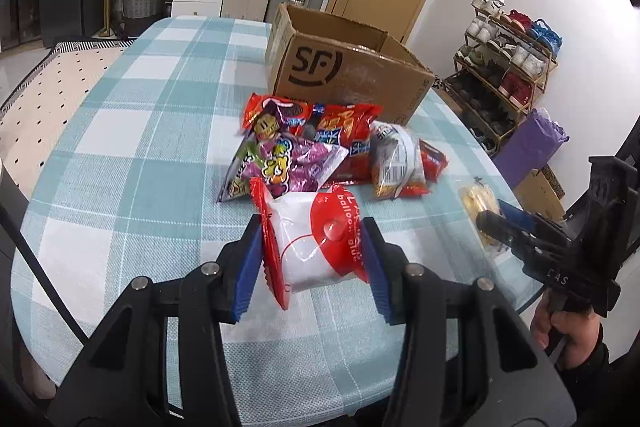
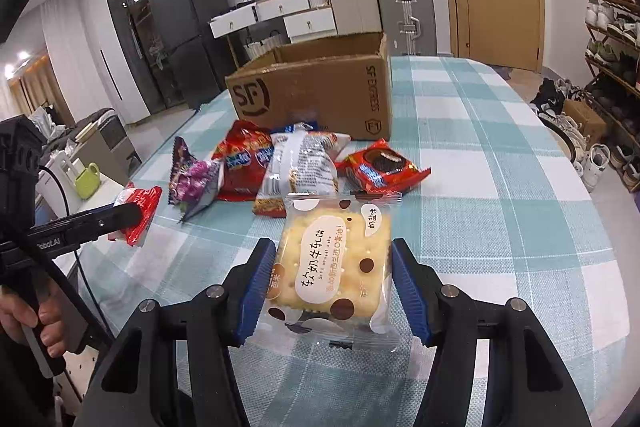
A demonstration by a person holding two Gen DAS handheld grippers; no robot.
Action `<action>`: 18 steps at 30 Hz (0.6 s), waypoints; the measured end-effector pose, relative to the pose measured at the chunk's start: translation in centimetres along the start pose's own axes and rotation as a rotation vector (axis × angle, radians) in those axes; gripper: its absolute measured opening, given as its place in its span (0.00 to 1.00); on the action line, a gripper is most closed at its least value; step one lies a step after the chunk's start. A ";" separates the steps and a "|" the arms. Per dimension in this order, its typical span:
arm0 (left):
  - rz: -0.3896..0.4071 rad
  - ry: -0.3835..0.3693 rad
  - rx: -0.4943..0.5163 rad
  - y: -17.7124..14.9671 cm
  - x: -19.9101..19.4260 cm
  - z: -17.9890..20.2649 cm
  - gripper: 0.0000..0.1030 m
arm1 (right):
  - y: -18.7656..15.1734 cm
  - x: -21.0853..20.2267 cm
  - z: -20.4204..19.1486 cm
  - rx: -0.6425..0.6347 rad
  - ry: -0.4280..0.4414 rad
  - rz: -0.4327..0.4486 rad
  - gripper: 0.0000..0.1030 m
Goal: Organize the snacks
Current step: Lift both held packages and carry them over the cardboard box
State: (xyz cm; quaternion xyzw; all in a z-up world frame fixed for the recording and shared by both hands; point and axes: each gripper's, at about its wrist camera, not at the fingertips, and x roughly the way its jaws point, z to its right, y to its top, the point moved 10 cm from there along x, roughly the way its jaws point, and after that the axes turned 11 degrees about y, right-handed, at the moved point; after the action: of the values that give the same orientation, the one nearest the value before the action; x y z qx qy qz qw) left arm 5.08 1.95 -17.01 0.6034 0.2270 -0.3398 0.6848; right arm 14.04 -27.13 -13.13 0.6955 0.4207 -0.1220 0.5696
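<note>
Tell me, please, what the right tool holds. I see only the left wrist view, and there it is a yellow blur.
Observer: The right tool is shut on a cracker packet, clear wrap with brown dots.
Operator: Do both pads touch it?
Observer: Yes, one blue pad presses each side edge.
Operator: What lies just beyond it?
Observer: A red cookie packet showing a dark sandwich cookie, flat on the cloth in front of the box.

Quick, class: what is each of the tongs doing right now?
Left tongs: closed on the red-and-white packet.
Right tongs: closed on the cracker packet.
</note>
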 end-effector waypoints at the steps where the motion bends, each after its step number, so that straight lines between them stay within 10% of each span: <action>1: 0.003 0.001 0.000 0.2 -0.2 0.0 0.43 | 0.2 -0.2 -0.2 -0.007 -0.003 0.007 0.58; 18: 0.095 0.010 0.051 6.7 -4.1 2.1 0.43 | 6.8 -5.6 -2.5 -0.007 0.145 0.156 0.58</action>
State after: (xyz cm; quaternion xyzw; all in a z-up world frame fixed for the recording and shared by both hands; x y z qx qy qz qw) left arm 7.10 0.90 -9.24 0.6325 0.1928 -0.3095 0.6833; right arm 14.74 -27.32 -4.02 0.7311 0.4059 -0.0252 0.5478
